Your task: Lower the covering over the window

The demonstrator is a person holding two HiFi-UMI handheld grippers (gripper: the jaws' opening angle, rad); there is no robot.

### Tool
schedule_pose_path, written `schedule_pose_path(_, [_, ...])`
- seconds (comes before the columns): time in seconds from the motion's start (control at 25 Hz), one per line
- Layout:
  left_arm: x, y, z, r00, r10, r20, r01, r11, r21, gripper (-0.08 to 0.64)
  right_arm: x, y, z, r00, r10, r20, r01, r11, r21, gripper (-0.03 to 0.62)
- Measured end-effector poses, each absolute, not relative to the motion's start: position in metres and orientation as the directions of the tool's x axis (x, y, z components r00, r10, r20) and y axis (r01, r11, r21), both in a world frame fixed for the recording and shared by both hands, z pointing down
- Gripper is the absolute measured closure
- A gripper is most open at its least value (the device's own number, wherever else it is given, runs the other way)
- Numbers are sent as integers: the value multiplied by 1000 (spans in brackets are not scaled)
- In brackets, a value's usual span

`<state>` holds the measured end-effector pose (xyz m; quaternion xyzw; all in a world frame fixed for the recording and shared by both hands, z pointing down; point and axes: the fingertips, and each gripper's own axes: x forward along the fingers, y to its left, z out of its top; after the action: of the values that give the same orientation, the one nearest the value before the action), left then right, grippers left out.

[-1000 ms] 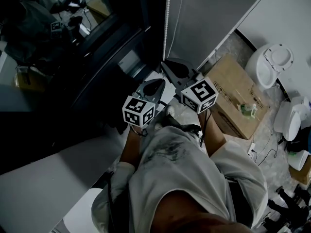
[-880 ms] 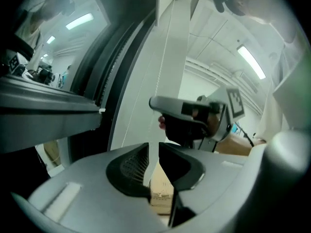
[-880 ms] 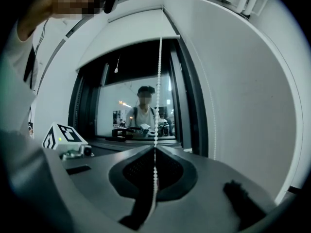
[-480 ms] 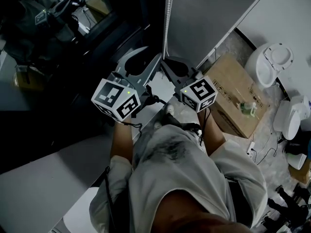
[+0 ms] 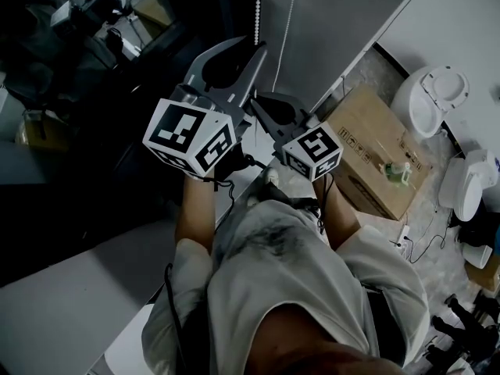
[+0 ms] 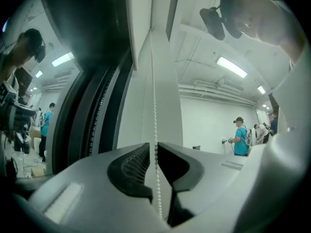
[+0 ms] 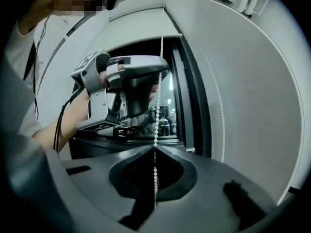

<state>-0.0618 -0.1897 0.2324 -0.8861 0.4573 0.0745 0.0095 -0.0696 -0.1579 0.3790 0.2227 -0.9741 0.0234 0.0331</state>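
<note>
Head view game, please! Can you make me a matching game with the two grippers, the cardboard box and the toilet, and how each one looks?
Things:
1. left gripper
2. right gripper
3. cardboard box
4. toilet

Looks:
A. white, on the floor
B. jaws shut on the bead chain
C. brown, on the floor
D. jaws a little apart, bead chain between them

Pairs: 1-D, 2-B, 3-C, 4-A.

The left gripper's jaws have just been closing around the chain.
</note>
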Motion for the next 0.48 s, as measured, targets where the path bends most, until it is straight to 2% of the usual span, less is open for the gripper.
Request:
schedule_pose_path(0.08, [-60, -191, 232, 562, -815, -140, -820, -571, 29, 546, -70, -160, 378, -899, -431, 76, -434, 900, -26, 574])
schedule_pose_path(0.28, [-55, -188, 235, 563, -817, -122, -824, -566, -10, 549, -72, -158, 387, -899, -425, 105, -429, 903, -24, 574])
schedule_pose_path(0.48, [-57, -186, 264, 567, -821, -71, -822, -569, 26, 551, -72, -153, 417, -894, -412, 177, -425, 904, -45, 574])
